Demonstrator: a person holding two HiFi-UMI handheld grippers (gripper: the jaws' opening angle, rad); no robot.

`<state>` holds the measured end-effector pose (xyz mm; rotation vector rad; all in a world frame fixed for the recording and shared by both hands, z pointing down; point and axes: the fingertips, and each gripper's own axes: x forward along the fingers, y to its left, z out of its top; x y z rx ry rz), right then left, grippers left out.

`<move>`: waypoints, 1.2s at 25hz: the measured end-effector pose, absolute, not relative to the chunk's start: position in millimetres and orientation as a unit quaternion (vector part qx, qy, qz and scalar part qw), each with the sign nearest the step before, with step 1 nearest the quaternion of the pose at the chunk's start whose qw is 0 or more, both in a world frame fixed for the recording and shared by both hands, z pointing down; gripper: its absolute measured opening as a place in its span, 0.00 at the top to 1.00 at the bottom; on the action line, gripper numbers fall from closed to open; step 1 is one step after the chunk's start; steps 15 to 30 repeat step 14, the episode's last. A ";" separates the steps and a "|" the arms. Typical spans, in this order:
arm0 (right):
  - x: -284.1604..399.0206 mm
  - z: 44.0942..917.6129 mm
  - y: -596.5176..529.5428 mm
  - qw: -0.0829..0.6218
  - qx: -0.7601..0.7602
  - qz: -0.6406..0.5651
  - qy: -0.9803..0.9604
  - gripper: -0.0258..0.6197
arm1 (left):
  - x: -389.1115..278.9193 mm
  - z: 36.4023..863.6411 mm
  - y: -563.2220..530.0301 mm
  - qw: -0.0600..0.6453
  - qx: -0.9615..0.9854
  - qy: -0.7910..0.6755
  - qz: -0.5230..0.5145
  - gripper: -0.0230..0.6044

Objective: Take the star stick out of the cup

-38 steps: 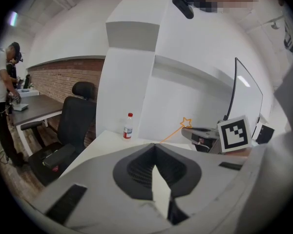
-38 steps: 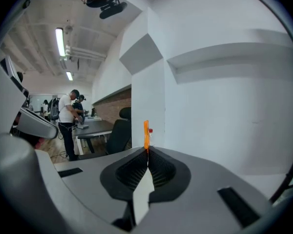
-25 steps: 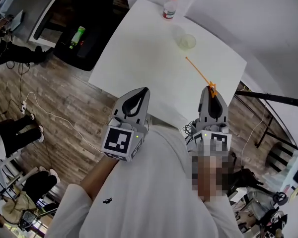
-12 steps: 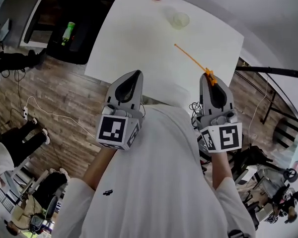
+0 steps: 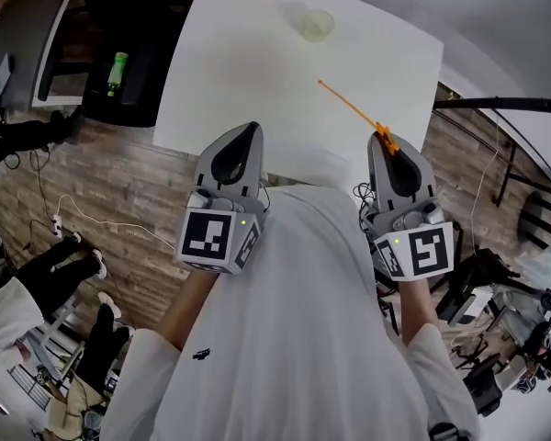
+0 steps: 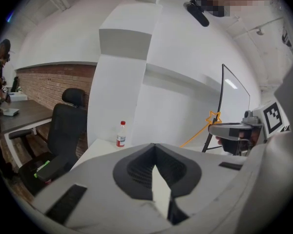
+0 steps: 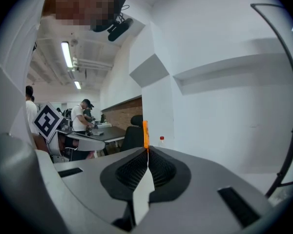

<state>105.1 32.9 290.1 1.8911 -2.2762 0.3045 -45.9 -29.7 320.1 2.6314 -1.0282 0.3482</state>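
Already pinching orange star stick (image 5: 354, 111) by star end in right gripper (image 5: 383, 138), well clear of plastic cup (image 5: 318, 24). Looks light, thin, prob. bendy; best gripped nr star. W/ left gripper (image 5: 250, 129) pressed together, empty.

**Both grippers raised, jaws closed**

I hold my left gripper (image 5: 251, 129) and right gripper (image 5: 379, 137) side by side in front of my chest, well apart, both pointing forward. The left's jaws meet at the tips with nothing between them. The right's jaws are pinched on the stick (image 5: 349, 108) at their tips. My forearms are bare below white sleeves.
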 end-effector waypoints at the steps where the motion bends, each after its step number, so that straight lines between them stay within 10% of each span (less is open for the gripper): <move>1: 105.5 290.7 33.2 0.083 0.634 0.102 -0.762 0.95 | -44.3 320.6 -29.2 0.146 0.915 -0.355 0.122 0.94; 30: 105.3 292.2 29.3 0.083 0.626 0.102 -0.768 0.95 | -37.0 322.7 -29.2 0.143 0.918 -0.347 0.130 0.94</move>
